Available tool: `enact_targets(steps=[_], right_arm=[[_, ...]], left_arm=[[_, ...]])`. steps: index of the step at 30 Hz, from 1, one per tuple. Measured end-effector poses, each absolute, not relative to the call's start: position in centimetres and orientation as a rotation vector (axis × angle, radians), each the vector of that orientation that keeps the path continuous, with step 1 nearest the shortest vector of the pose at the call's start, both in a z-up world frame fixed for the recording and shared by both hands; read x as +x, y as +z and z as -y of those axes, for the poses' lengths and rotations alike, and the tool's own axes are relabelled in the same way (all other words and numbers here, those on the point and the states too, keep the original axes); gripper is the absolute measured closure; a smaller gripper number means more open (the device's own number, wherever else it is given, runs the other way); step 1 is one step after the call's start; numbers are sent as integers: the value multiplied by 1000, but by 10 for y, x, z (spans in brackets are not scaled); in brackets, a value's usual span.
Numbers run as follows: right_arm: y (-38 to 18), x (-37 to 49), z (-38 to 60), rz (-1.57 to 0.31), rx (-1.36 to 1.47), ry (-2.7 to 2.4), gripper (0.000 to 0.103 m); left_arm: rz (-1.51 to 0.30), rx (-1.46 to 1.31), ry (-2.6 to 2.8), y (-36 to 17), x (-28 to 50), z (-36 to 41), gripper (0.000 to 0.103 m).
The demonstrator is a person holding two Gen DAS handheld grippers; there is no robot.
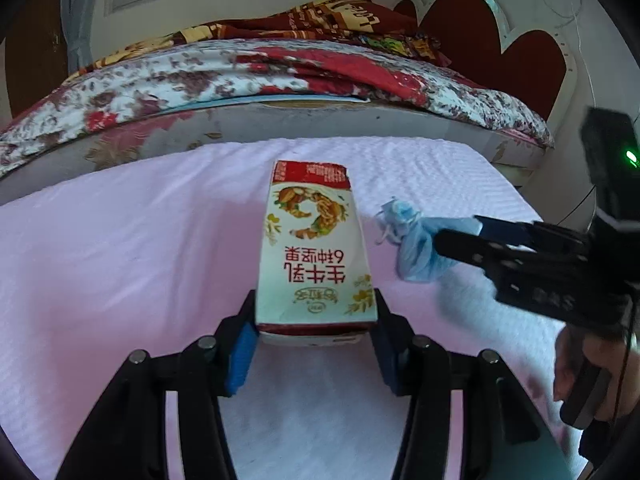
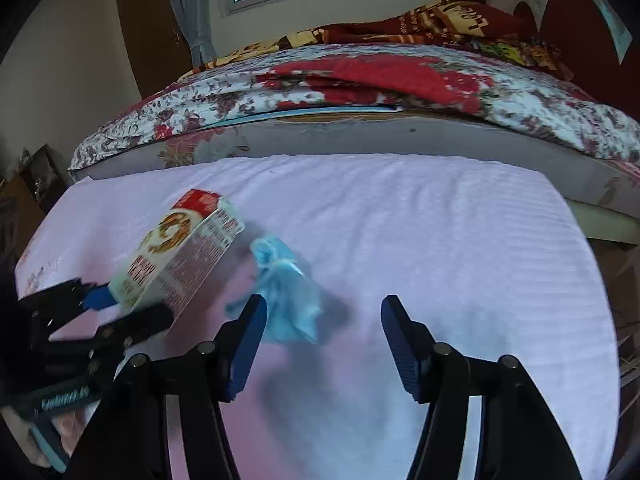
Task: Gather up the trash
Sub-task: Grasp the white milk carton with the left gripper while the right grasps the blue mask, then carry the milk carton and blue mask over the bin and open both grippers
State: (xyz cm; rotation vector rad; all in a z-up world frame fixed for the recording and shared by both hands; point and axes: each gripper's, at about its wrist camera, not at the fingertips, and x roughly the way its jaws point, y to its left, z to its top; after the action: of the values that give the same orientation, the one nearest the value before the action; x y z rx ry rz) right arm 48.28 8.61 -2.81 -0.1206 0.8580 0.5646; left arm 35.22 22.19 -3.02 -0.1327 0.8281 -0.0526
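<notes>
A white and red milk carton (image 1: 316, 248) lies lengthwise on the pink cloth, and its near end sits between the blue pads of my left gripper (image 1: 316, 300), which is shut on it. From the right wrist the carton (image 2: 180, 256) looks tilted, far end raised, in that left gripper (image 2: 132, 308). A crumpled blue face mask (image 1: 416, 248) lies just right of the carton. My right gripper (image 2: 323, 308) stands open over the mask (image 2: 288, 304), which lies against the inner side of its left finger (image 2: 250, 320); nothing is pinched. The right gripper (image 1: 460, 232) reaches in from the right.
The pink ribbed cloth (image 2: 440, 260) covers the whole work surface. Behind its far edge stands a bed with a floral quilt (image 1: 240, 72) and a red headboard (image 1: 520, 60). A person's hand (image 1: 568, 372) holds the right gripper's handle.
</notes>
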Motion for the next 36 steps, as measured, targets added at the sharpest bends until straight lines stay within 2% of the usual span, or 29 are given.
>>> enact_targets(steps=[3, 4, 6, 7, 9, 36], right_arm=[[-36, 490, -103, -900, -122, 565, 54], [-38, 491, -106, -912, -120, 573, 66], [-40, 488, -112, -918, -127, 589, 79], [-38, 486, -112, -910, -132, 594, 90], [-33, 478, -110, -893, -138, 607, 93], [34, 367, -22, -741, -183, 543, 93]], left_arm=[[-834, -143, -43, -29, 349, -228, 51], [-836, -145, -43, -29, 347, -229, 51], [-837, -141, -43, -29, 342, -229, 51], [-837, -140, -44, -29, 340, -228, 51], [-834, -139, -47, -27, 336, -227, 51], [-788, -114, -88, 1, 268, -177, 51]])
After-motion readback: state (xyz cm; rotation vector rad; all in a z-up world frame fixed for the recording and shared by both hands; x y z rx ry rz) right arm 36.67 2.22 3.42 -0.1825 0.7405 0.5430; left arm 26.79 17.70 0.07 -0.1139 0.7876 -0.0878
